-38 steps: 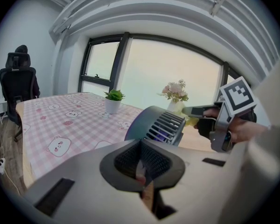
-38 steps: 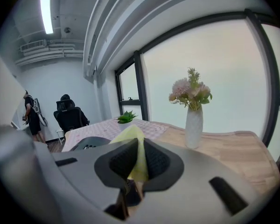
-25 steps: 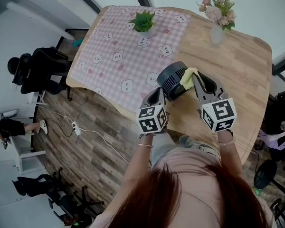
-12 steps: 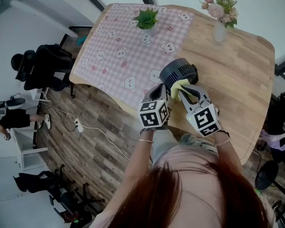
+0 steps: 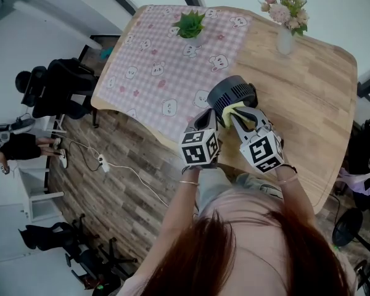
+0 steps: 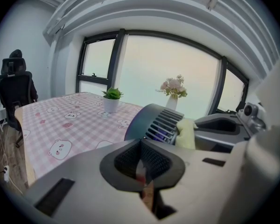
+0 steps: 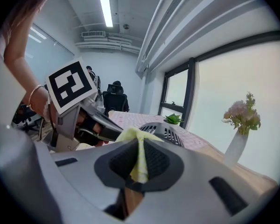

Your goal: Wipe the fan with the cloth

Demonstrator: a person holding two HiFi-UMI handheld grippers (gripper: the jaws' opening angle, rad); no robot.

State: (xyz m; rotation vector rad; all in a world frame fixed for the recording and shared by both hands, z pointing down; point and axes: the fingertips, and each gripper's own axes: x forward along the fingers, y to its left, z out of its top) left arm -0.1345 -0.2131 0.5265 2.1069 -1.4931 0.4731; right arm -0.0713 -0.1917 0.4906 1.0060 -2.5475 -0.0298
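Observation:
A dark round fan stands on the wooden table, next to the edge of the checked tablecloth. My right gripper is shut on a yellow cloth and presses it against the fan's near side. In the right gripper view the cloth is pinched between the jaws, with the fan just beyond. My left gripper sits at the fan's near left with its jaws shut and nothing held. The left gripper view shows the fan's grille and the cloth to its right.
A small potted plant stands on the tablecloth at the far side. A vase of flowers is at the table's far right. Left of the table are a black office chair, a power strip with cable, and a seated person's legs.
My right gripper has carried the cloth from the fan's right side round to its near side, closer to the left gripper. The left gripper has stayed beside the fan.

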